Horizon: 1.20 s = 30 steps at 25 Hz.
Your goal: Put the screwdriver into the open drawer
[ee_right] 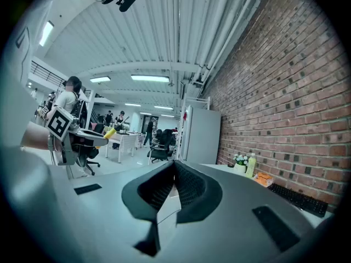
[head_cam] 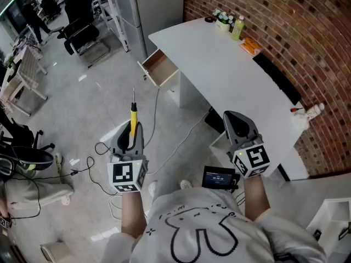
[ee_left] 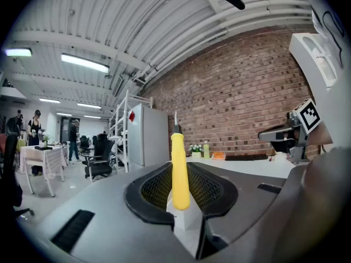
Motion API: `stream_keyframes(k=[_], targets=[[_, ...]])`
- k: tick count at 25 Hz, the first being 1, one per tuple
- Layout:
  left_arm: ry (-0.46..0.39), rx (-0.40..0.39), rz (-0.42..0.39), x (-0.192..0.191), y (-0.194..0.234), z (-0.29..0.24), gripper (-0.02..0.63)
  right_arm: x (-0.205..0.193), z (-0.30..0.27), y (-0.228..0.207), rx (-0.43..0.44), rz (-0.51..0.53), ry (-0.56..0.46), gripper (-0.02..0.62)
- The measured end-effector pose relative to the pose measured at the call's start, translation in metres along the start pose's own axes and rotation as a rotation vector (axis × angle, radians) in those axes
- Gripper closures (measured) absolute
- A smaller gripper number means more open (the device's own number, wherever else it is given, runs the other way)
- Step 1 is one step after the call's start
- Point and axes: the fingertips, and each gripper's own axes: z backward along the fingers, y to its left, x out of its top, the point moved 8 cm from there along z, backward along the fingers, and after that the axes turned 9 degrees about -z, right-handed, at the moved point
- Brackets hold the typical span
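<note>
**Screwdriver gripped, drawer not yet reached**

Head view: the left gripper (head_cam: 132, 129) pinches the screwdriver (head_cam: 133, 115) by its smooth yellow handle, with the thin metal shaft pointing forward. The drawer (head_cam: 160, 68), a shallow wood-lined box open in the white desk (head_cam: 219, 64), lies well ahead and to its right, so the carry and the release remain. Left gripper view: ribbed black pads (ee_left: 156, 188) clamp the rounded handle. Right gripper view: the right gripper (ee_right: 173, 186) has its jaws pressed together and holds nothing.
</note>
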Motion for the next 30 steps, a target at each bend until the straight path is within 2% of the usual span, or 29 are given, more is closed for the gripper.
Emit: stream_keyframes(k=[7,16,22,30], targets=[[-0.001,-0.006,-0.014,0.002,0.000,-0.011,0.522,-0.005,-0.008,-0.008,-0.008,-0.015,0.008,0.575],[-0.014,-0.027,-0.024,0.006,0.021,-0.062,0.522,-0.001,-0.046,-0.032,-0.042,-0.049,-0.015,0.575],[-0.005,-0.044,-0.022,0.000,0.048,-0.099,0.522,-0.002,-0.090,-0.036,-0.038,-0.051,0.001,0.575],[0.023,-0.077,-0.003,-0.017,0.104,-0.160,0.522,0.000,-0.167,-0.035,-0.055,-0.055,0.031,0.575]])
